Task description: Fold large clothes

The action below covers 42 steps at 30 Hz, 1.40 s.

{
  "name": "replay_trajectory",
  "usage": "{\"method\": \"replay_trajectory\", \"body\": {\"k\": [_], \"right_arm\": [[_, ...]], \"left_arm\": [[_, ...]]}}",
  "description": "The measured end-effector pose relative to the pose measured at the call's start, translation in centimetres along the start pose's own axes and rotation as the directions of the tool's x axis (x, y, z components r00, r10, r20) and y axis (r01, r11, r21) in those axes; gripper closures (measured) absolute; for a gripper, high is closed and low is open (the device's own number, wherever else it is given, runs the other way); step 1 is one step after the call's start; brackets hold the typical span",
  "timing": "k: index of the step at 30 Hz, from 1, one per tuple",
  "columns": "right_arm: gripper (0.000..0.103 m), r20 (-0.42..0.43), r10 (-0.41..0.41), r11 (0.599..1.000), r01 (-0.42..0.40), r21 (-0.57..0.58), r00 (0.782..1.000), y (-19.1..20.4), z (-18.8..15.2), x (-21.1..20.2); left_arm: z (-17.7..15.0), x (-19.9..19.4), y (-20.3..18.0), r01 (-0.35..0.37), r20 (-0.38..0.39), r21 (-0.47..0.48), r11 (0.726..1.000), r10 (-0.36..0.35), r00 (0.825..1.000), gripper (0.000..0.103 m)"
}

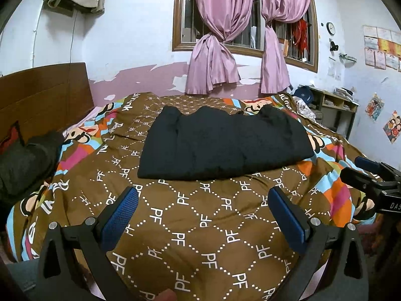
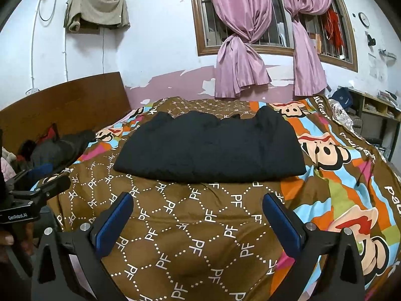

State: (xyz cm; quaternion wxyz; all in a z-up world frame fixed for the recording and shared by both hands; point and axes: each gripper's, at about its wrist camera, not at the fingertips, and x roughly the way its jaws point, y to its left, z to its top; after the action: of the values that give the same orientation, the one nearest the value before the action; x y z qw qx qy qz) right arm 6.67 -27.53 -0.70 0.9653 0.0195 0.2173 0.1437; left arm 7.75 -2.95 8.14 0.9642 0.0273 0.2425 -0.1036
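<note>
Clothes heaped at nine o'clock (image 2: 57, 148) sit off to the side, probably the waiting pile. At twelve o'clock the black garment (image 1: 223, 143) lies flat on the patterned quilt (image 1: 200, 225), apparently already folded. Both left gripper (image 1: 203, 215) and right gripper (image 2: 198, 220) hover short of it, jaws spread and empty.

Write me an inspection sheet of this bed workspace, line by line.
Surface: bed with brown patterned quilt, lightly rumpled.
Job's things: black garment lies flat in a folded rectangle mid-bed, untouched.
Clutter: pile of dark clothes by the headboard; blue cap on the shelf.
Grippers: left claw and right claw both open, hovering short of the garment, holding nothing.
Cables: wire running down the wall.
Surroundings: pink curtains tied at a barred window; wall clock.
</note>
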Motion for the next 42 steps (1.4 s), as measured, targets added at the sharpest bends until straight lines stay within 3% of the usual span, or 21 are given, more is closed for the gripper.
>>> {"method": "replay_trajectory", "body": {"k": [42], "right_arm": [[0.000,-0.006,0.005,1.000,-0.005,0.009,1.000,0.8,-0.3,0.6]], "left_arm": [[-0.3,0.8,1.1,-0.030,-0.019,0.001,1.000,0.030,0.999,0.002]]}}
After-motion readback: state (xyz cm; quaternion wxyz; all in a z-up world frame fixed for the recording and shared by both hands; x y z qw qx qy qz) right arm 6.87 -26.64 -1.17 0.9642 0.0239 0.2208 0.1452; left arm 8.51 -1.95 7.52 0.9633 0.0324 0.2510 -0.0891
